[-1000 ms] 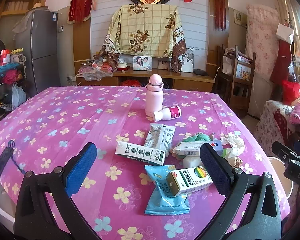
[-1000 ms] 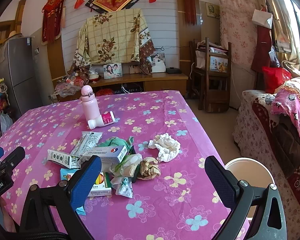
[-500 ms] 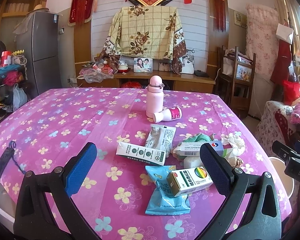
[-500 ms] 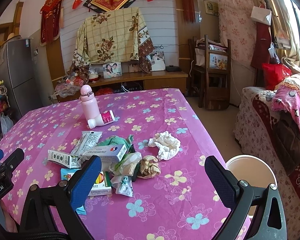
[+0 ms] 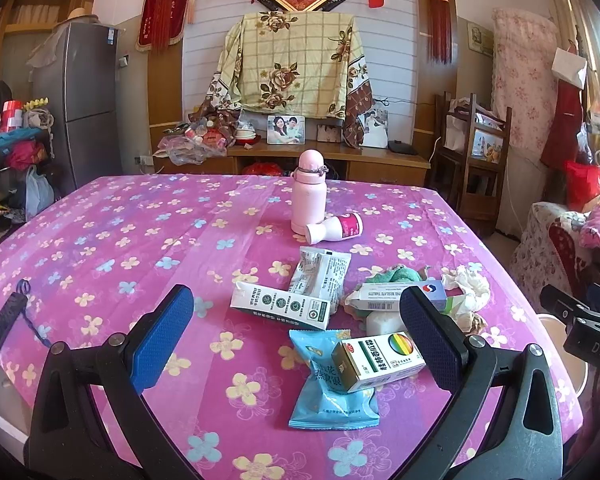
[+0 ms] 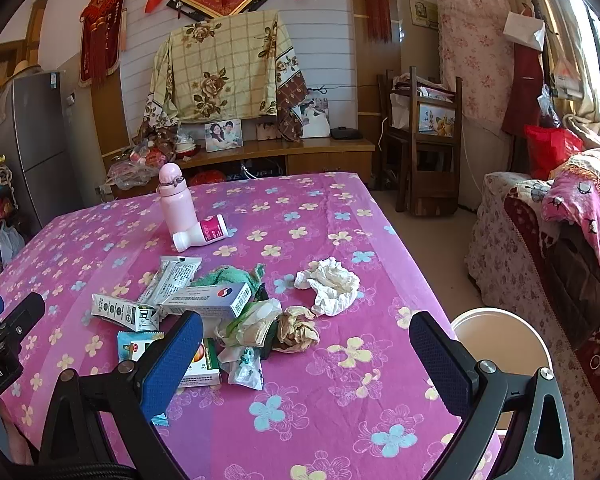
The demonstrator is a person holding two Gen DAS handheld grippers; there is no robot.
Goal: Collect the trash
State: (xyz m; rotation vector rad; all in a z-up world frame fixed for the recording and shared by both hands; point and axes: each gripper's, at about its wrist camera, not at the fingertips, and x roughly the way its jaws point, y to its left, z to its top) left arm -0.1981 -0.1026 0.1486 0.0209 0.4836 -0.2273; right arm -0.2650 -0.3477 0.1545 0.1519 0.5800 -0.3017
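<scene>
The left gripper hovers with blue pads spread wide over a white-and-green carton and a light-blue snack packet on the pink flowered tablecloth. Rightward, the right gripper gapes equally empty above crumpled white tissue, beside a white round bin.

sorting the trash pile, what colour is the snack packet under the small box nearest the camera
Light blue snack packet, lying under the small box; the left wrist view shows it best.
</scene>
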